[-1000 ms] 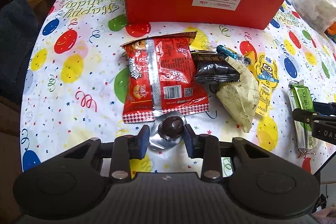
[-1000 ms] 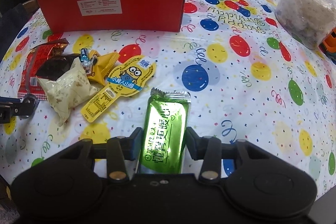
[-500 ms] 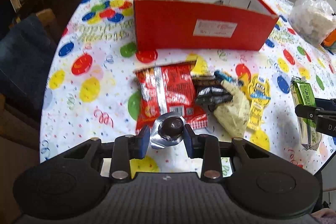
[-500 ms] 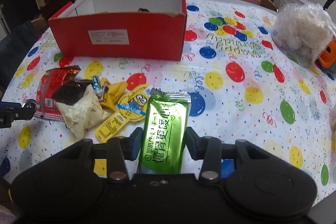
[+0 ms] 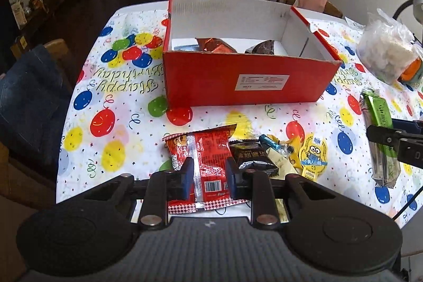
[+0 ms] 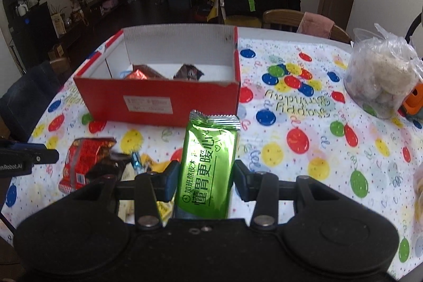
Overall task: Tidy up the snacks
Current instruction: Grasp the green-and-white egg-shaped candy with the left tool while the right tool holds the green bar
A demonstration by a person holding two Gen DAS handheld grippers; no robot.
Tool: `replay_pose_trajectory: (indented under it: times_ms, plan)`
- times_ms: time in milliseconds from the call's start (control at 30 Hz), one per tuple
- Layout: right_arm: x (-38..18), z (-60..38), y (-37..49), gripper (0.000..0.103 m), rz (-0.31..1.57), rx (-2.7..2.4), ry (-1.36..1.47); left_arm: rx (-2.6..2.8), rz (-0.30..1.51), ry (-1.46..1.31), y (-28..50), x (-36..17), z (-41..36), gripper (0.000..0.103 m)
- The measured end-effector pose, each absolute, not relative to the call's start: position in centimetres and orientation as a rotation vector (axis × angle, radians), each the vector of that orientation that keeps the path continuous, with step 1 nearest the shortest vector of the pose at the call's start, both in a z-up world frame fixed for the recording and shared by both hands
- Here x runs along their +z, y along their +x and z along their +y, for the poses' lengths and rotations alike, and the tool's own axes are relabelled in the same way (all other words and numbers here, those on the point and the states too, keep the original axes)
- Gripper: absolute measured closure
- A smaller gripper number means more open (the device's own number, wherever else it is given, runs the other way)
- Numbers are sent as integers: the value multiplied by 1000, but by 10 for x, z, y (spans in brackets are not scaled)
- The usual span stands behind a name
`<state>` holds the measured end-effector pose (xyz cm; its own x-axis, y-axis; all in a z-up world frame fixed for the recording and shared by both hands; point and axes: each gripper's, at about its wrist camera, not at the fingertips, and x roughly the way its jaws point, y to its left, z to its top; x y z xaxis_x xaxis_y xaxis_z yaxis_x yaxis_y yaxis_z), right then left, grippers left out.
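My left gripper [image 5: 208, 176] hangs above the red chip packet [image 5: 208, 149], which lies on the table. Its jaws are closing with nothing between them. Beside the packet lie a black packet [image 5: 251, 157], a blue candy [image 5: 269, 143] and a yellow minion tag [image 5: 313, 157]. My right gripper [image 6: 206, 177] is shut on a green snack bar [image 6: 208, 163], held up off the table and pointing at the red box [image 6: 158, 99]. The box [image 5: 238, 81] holds an orange-red wrapped snack [image 5: 215, 45] and a dark one [image 5: 261, 46].
A clear bag of white snacks [image 6: 383, 75] stands at the right, an orange toy [image 6: 415, 99] beside it. Wooden chairs [image 6: 285, 17] stand behind the table. The balloon-print tablecloth [image 5: 111, 102] drops off at the left edge, next to a dark blue cushion [image 5: 26, 97].
Both grippers rose and tilted up, so the box's inside now shows. The silver-wrapped chocolate ball that sat between the left jaws is gone from view. The green bar stays gripped.
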<state>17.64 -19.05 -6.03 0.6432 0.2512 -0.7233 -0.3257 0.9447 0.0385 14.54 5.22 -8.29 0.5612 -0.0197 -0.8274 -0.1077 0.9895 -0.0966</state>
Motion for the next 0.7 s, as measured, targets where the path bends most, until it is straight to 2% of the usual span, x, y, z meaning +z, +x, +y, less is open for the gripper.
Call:
replay_pose_trajectory:
  times_ms: [133, 467, 500, 600, 700]
  plan:
    - [-60, -193, 179, 61, 808, 330, -86, -11, 1034, -180, 145, -92, 56, 78]
    - [-74, -199, 170, 61, 862, 325, -68, -236, 1162, -52, 125, -122, 13, 76]
    - [-75, -200, 168, 61, 866, 326, -66, -260, 1174, -47, 125, -125, 9, 71]
    - [-79, -200, 162, 61, 874, 326, -62, -301, 1198, -33, 122, -132, -1, 41]
    - [-81, -202, 156, 61, 881, 321, -57, -309, 1192, 17, 121, -137, -9, 39]
